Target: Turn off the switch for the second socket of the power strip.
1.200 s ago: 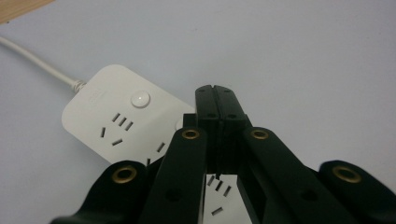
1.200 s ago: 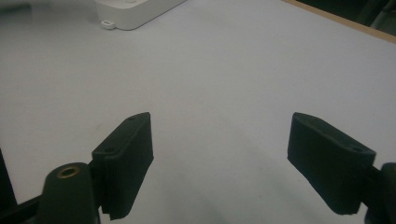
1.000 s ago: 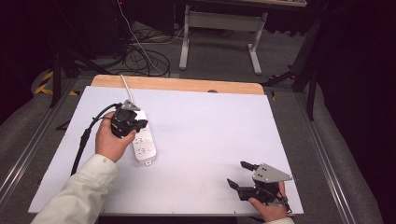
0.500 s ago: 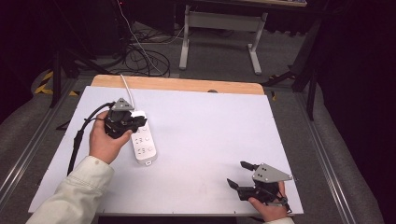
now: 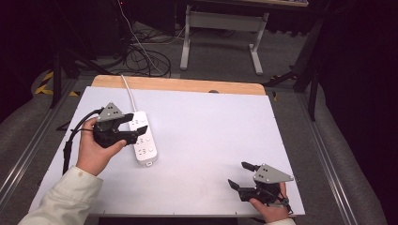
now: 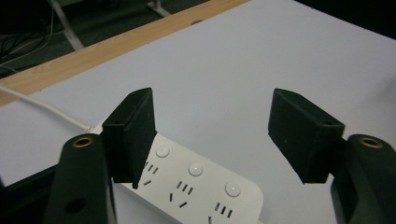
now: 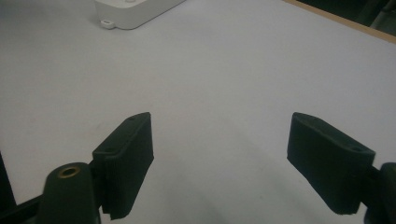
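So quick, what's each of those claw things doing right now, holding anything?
Left gripper: open, jaws just opened, hovering over the white power strip, holding nothing.
Right gripper: open, holding nothing, over the bare table.

no readable text, power strip (image 5: 143, 138) bears only unlabelled sockets and buttons

We read this as a lab or test bay. Beyond the left gripper (image 5: 133, 129), the white work board (image 5: 211, 140) sits on a wood-edged table (image 5: 187, 86); farther past it, loose cables (image 5: 141, 56) lie on grey carpet beside 1 metal bench frame (image 5: 220, 28), against dark surroundings.
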